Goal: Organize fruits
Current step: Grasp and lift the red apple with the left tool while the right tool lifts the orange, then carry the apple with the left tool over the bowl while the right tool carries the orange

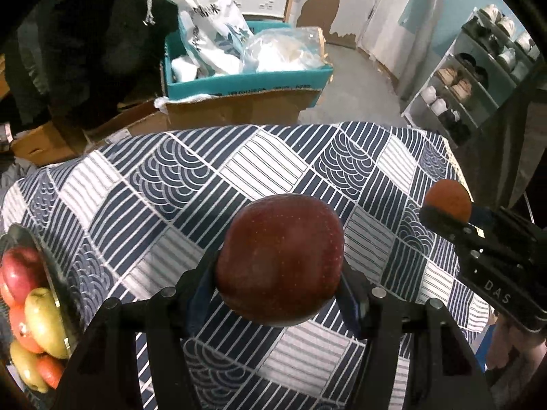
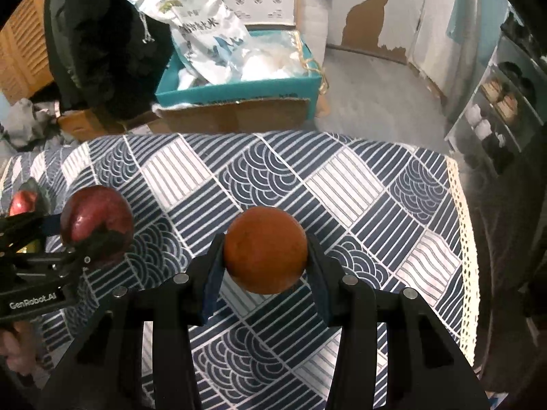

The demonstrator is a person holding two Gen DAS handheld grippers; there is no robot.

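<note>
Between the pads of my left gripper [image 1: 278, 294] sits a dark red apple [image 1: 280, 259], clamped on both sides and held clear above the patterned tablecloth [image 1: 191, 184]; my right gripper [image 2: 265, 270] is closed the same way on an orange [image 2: 265, 253], also off the cloth. In hand, then: one apple, one orange; no loose fruit lies on the part of the cloth I can see. At the far left edge of the left wrist view a bowl [image 1: 20, 235] already holds a pile; I count about six pieces there, red, yellow-green and orange ones, though the rim cuts some off and I cannot be sure. I judge the task well along: most fruit is gathered, and these two pieces remain to be set down; whether they go to that bowl or elsewhere I cannot tell. Beyond the table stands a teal box [image 1: 246, 82] of bags.
</note>
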